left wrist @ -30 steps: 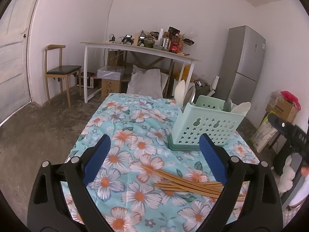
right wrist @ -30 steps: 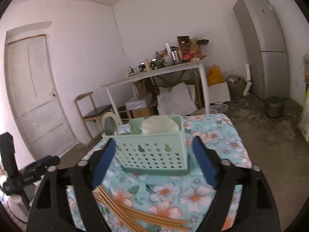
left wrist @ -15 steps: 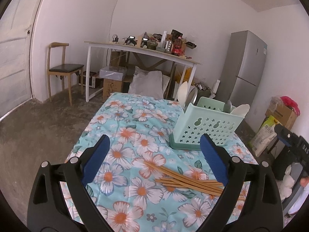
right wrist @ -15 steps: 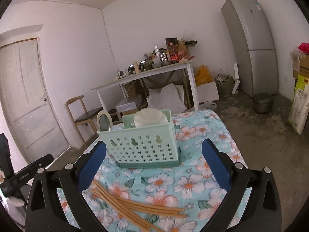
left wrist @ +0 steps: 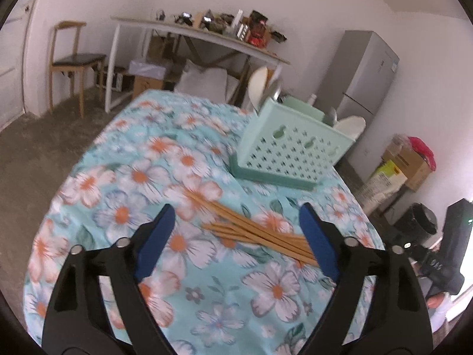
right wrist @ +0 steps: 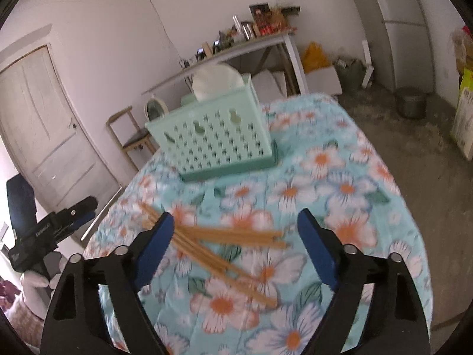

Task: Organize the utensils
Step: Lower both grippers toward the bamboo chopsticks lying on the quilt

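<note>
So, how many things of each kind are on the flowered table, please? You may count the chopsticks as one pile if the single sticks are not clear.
Green basket: 1
White utensils standing in it: 2
Metal utensils standing in it: 2
Pile of wooden chopsticks: 1 (single sticks too blurred to count)
Total: 6

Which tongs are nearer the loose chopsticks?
Right, slightly: the right tongs hang over the chopsticks, which reach low between their jaws; the left tongs sit further back. Both pairs' jaws have just been closing, gripping nothing.
</note>
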The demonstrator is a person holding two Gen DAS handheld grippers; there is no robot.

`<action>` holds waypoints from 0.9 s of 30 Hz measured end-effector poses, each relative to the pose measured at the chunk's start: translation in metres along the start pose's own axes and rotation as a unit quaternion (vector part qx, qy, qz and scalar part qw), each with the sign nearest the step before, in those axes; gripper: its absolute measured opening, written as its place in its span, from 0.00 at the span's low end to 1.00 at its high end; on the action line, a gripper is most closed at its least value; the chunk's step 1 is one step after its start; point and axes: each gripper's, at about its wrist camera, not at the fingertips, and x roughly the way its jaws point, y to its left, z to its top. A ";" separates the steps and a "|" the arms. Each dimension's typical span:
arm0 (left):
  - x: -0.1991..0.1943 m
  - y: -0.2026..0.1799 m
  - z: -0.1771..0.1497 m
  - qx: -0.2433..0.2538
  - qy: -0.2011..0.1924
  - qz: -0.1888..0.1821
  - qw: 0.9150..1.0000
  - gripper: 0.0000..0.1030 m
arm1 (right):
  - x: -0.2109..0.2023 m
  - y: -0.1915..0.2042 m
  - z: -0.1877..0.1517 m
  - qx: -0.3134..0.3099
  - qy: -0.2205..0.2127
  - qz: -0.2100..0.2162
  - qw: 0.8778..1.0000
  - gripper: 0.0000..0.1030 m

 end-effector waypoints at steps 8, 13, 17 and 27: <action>0.029 -0.012 -0.018 -0.033 0.067 -0.065 0.995 0.48 | 0.004 -0.007 0.000 0.012 0.006 0.006 1.000 0.69; 0.055 -0.008 -0.028 -0.090 0.113 -0.089 0.986 0.31 | 0.007 -0.010 -0.001 0.016 0.010 0.008 1.000 0.69; 0.078 0.004 -0.033 -0.154 0.141 -0.110 0.972 0.28 | 0.010 -0.015 -0.001 0.021 0.011 0.009 1.000 0.69; 0.104 0.029 -0.048 -0.281 0.159 -0.137 0.937 0.14 | 0.013 -0.026 -0.004 0.036 0.015 0.008 0.999 0.69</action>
